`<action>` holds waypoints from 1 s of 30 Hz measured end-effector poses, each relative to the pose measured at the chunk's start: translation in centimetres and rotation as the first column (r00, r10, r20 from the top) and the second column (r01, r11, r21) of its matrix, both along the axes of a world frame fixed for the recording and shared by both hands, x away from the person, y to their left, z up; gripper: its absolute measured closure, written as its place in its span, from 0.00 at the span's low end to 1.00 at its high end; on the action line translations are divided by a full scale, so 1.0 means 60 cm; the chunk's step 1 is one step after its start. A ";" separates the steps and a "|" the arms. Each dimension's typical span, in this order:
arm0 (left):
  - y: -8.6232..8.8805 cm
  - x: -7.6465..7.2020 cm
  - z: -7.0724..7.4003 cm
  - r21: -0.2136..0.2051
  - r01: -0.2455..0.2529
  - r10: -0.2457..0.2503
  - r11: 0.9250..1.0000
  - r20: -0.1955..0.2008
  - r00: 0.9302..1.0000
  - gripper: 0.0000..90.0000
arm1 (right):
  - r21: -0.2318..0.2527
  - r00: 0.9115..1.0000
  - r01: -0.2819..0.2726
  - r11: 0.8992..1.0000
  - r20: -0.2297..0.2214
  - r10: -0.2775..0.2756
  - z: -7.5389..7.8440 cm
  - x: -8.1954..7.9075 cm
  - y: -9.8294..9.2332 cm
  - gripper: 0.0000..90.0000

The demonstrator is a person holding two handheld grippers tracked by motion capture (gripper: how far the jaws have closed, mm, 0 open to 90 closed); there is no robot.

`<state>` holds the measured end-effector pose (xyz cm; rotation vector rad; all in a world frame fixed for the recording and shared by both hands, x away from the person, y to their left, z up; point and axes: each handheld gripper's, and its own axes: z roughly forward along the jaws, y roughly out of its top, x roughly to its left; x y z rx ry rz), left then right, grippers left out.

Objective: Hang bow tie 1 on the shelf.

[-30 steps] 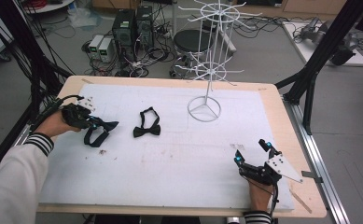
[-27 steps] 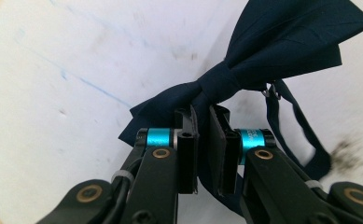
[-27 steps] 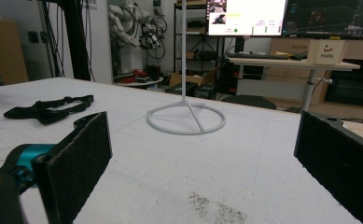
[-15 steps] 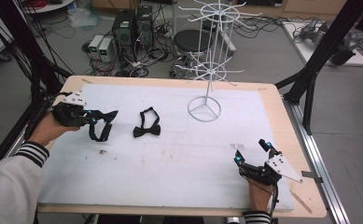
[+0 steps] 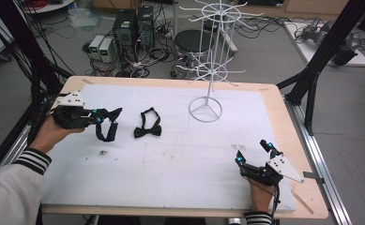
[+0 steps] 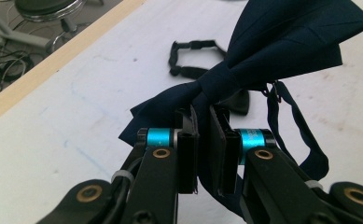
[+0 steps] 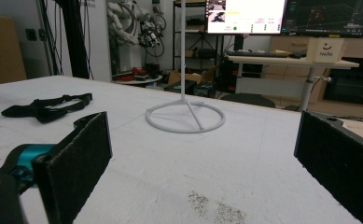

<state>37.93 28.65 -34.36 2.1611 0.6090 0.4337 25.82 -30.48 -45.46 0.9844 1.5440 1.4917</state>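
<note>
My left gripper (image 5: 95,117) is shut on a dark navy bow tie (image 5: 106,124) and holds it off the white mat at the table's left, with the strap loop hanging down. In the left gripper view the pads (image 6: 187,149) pinch the bow tie (image 6: 282,42) just below its knot. A second, black bow tie (image 5: 147,127) lies flat on the mat to the right; it lies beyond the jaws (image 6: 193,58) and at the left (image 7: 46,108). My right gripper (image 5: 254,152) rests open near the front right edge, nothing between its pads (image 7: 79,158).
A white wire display stand (image 5: 208,70) with a round base (image 7: 184,116) rises at the back centre of the mat. Dark smudges mark the white mat (image 5: 185,159). Black frame posts stand at both sides of the table; cables and computers sit on the floor behind.
My left gripper has risen and moved toward the back of the table with the navy bow tie, lifting it off the mat. The right gripper has not moved.
</note>
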 end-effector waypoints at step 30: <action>-0.076 -0.051 -0.009 -0.206 0.098 -0.092 0.974 0.041 0.995 0.91 | 0.003 0.997 -0.083 0.997 -0.010 0.083 0.036 0.003 0.009 0.04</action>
